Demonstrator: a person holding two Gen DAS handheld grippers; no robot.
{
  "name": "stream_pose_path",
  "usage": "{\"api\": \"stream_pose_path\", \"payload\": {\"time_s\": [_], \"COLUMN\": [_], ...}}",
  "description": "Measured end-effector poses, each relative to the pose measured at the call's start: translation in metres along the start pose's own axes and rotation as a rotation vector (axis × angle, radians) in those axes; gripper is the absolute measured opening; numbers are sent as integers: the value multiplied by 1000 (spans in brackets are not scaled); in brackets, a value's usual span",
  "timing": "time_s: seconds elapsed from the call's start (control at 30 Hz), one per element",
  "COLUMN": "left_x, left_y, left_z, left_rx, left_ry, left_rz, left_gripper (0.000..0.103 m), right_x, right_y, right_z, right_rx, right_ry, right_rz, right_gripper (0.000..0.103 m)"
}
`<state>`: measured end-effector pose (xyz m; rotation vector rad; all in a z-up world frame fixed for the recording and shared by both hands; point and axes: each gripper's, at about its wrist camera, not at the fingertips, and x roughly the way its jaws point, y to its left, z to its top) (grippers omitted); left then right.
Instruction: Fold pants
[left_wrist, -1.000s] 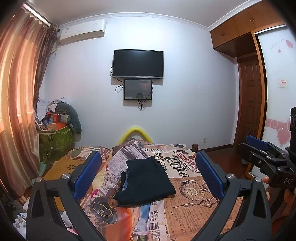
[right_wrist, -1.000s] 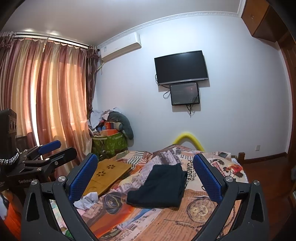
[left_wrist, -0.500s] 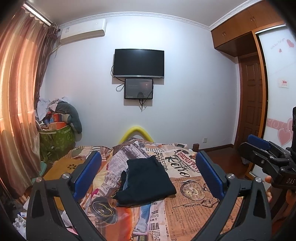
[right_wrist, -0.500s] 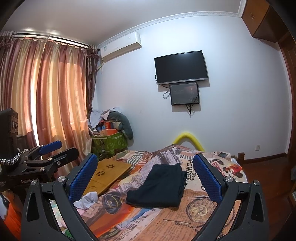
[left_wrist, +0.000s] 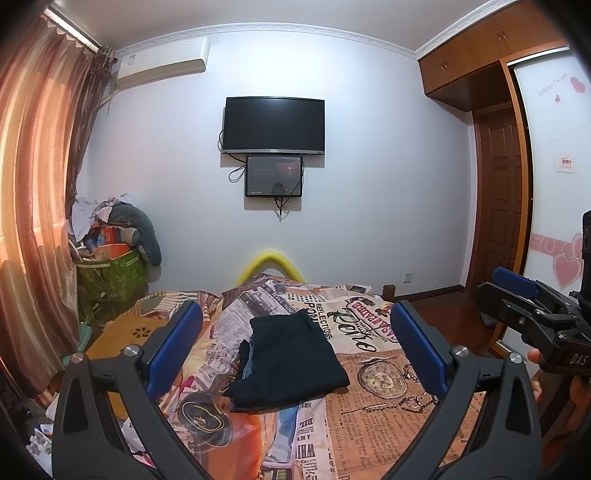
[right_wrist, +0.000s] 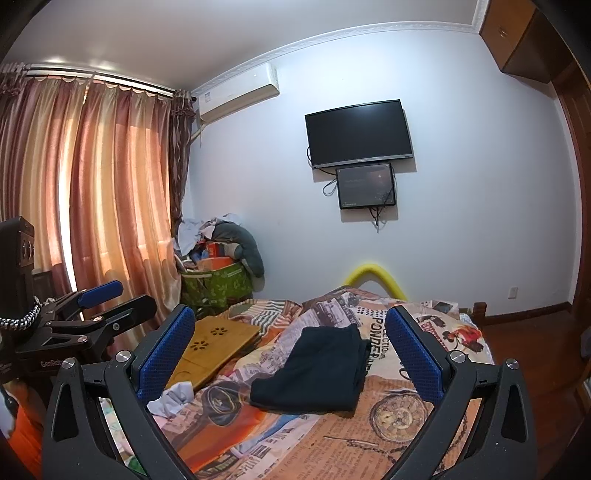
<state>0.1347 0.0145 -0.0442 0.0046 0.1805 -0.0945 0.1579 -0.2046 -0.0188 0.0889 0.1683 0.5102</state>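
Dark pants (left_wrist: 290, 360), folded into a compact rectangle, lie mid-frame on the bed (left_wrist: 388, 417), on a newspaper-print cover. Blue fabric shows at the stack's left edge.

Left gripper (left_wrist: 293, 349): jaws spread wide, holding nothing, raised above the near end of the bed, pants framed between the blue pads.

Right gripper (right_wrist: 290, 350): jaws likewise spread, empty, well apart from the pants.

Wooden lap tray (right_wrist: 218, 341) at the bed's left side. Black TV (left_wrist: 273, 125) on the far wall, upper centre.
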Motion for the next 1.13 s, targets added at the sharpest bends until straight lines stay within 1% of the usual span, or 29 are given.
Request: {"api": "stream_pose_path", "payload": {"time_s": [0.3, 0.6, 1.13], "left_x": [-1, 1, 1], "left_y": [0, -2, -1], "left_z": [0, -2, -2], "left_rx": [5, 13, 2], "left_ry": [-7, 14, 21], "left_rz": [-11, -31, -44], "left_gripper": [103, 103, 103], "right_x": [-1, -1, 0], "right_y": [0, -2, -1], "right_z": [0, 1, 2], "right_rx": [0, 2, 1], "right_ry": [-2, -2, 6], "right_rz": [0, 0, 1], "right_gripper": [103, 103, 103]}}
